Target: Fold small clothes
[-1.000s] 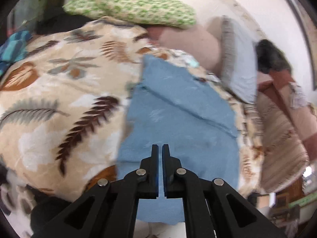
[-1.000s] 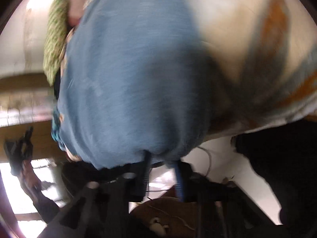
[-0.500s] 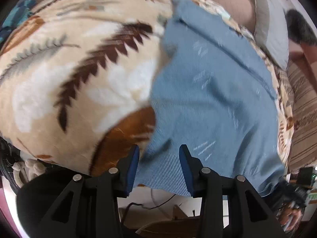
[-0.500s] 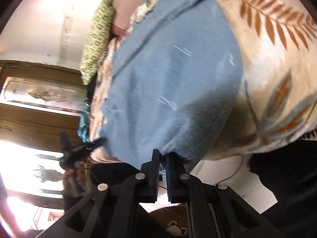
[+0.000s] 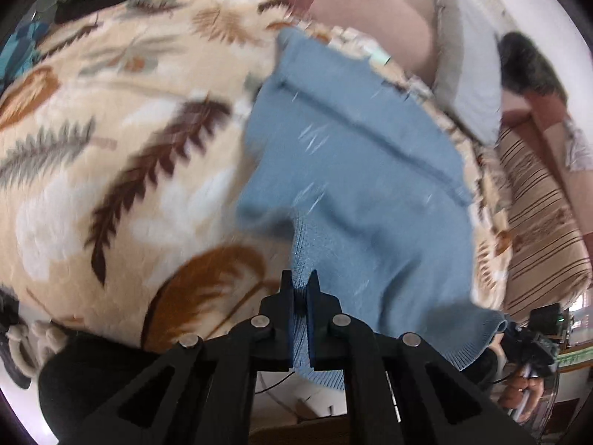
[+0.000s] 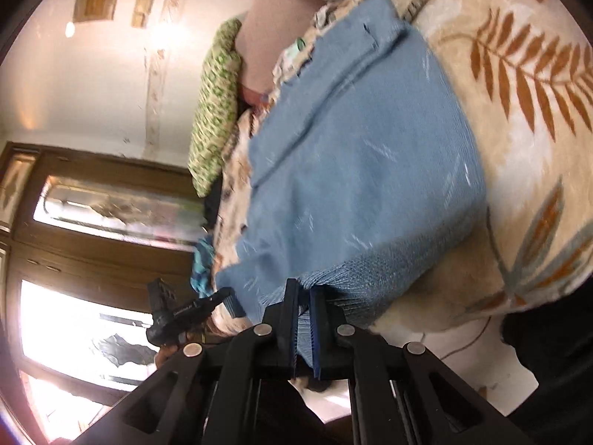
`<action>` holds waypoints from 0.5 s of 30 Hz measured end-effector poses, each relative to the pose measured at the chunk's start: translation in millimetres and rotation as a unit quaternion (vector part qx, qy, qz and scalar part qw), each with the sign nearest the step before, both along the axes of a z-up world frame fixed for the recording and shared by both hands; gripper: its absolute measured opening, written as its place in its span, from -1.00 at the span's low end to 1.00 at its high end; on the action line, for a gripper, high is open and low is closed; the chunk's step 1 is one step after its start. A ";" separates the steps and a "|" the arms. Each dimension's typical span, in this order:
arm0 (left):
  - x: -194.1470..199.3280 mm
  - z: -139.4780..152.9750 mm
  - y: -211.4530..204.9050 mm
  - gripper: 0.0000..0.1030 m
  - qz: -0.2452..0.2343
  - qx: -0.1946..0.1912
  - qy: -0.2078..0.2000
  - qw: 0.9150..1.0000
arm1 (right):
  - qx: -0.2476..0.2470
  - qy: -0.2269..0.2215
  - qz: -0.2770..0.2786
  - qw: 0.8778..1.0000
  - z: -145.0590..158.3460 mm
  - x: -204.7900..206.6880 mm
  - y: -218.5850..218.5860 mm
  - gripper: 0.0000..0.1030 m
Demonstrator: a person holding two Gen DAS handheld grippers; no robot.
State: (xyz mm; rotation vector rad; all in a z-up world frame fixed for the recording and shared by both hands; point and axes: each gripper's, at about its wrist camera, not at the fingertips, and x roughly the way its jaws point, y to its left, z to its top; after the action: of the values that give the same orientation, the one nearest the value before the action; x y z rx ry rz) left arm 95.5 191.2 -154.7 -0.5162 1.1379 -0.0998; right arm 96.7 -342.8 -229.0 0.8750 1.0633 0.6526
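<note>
A blue knitted garment (image 5: pixel 355 170) lies spread on a leaf-patterned blanket (image 5: pixel 111 148); it also shows in the right wrist view (image 6: pixel 363 170). My left gripper (image 5: pixel 299 289) is shut on the garment's ribbed near hem at its left corner and lifts it a little. My right gripper (image 6: pixel 301 289) is shut on the same ribbed hem at the other corner. The right gripper and its hand also show far right in the left wrist view (image 5: pixel 533 337), the left gripper at lower left in the right wrist view (image 6: pixel 178 311).
Pillows lie at the bed's head: a green patterned one (image 6: pixel 215 111), a pink one (image 5: pixel 370 11) and a grey one (image 5: pixel 467 78). A striped cover (image 5: pixel 537 222) lies to the right. A wooden wardrobe (image 6: pixel 74 222) stands to the left. The bed edge and floor (image 5: pixel 289 400) lie below the grippers.
My left gripper was open around the hem half a second ago and has shut on it. Both grippers have drawn the hem corners up and back slightly.
</note>
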 end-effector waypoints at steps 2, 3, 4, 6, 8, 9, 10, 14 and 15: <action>10.2 15.9 -3.6 -0.91 -0.001 -0.002 -0.013 1.000 | 0.013 -0.012 -0.015 1.000 9.0 11.5 -4.2 -0.89; 22.8 26.7 -7.1 -0.91 -0.006 -0.005 -0.022 1.000 | 0.019 -0.016 -0.022 0.999 12.8 17.8 -6.5 -0.89; 32.6 32.9 -9.3 -0.91 -0.007 -0.007 -0.029 1.000 | 0.028 -0.021 -0.030 0.999 17.6 26.6 -8.9 -0.89; 57.5 49.6 -10.2 -0.91 -0.009 0.000 -0.045 0.999 | 0.037 -0.036 -0.040 0.998 31.2 48.4 -12.8 -0.89; 86.5 64.9 -11.7 -0.91 -0.009 -0.008 -0.060 0.998 | 0.044 -0.053 -0.050 0.996 48.4 77.0 -16.7 -0.89; 105.8 74.0 -10.6 -0.91 -0.006 -0.012 -0.068 0.998 | 0.046 -0.063 -0.056 0.995 58.4 93.0 -18.8 -0.89; 119.1 79.8 -10.9 -0.91 -0.003 -0.013 -0.075 0.997 | 0.049 -0.070 -0.061 0.994 66.6 108.1 -19.2 -0.89; 195.8 94.8 -6.1 -0.91 0.008 -0.015 -0.095 0.995 | 0.051 -0.093 -0.083 0.991 99.7 189.2 -20.9 -0.89; 218.0 92.8 -4.3 -0.91 0.011 -0.017 -0.097 0.995 | 0.042 -0.097 -0.090 0.990 105.4 219.2 -20.2 -0.89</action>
State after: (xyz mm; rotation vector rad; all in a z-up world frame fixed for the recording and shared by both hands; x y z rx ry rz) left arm 313.5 186.9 -61.9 -0.5376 0.9414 -0.1467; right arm 315.9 -363.0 -123.6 0.9473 0.7778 0.6203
